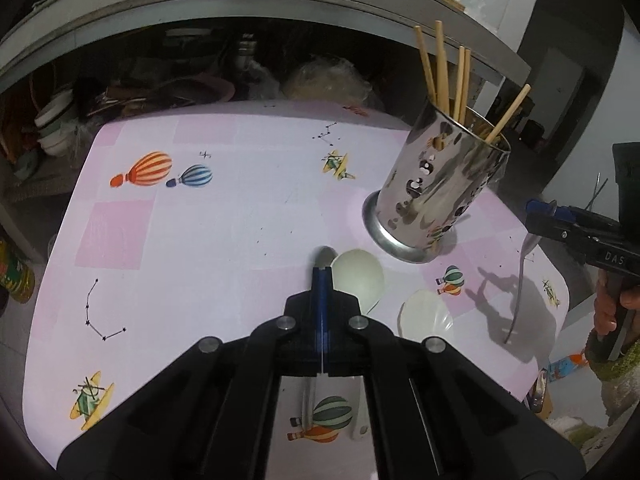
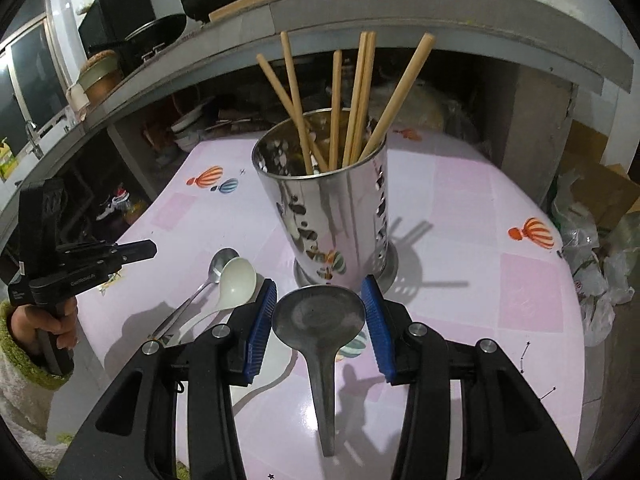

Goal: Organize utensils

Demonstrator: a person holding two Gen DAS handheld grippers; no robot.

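We found the metal ladle [image 2: 320,316] between the blue pads [image 2: 262,328] of the right gripper [image 2: 320,320], its bowl toward the steel holder [image 2: 324,204] and its handle running back under the camera. The bowl's edges reached both pads, so we judged it gripped at the bowl; the left wrist view showed it hanging from that gripper above the table [image 1: 192,240]. We judged the ladle stiff, smooth and light, liable to swing when pinched at its rounded bowl; the neck of the handle would give a firmer hold. The holder stood upright on the table with wooden chopsticks [image 2: 360,96] fanned inside, leaving little free mouth. A white spoon [image 2: 238,280] and a metal spoon [image 2: 220,264] lay side by side on the table to the left. The left gripper [image 1: 322,280] was fully closed; a thin white edge showed between its fingers, but we could not tell what it was. The second white spoon [image 1: 426,316] was partly cut off by that gripper.
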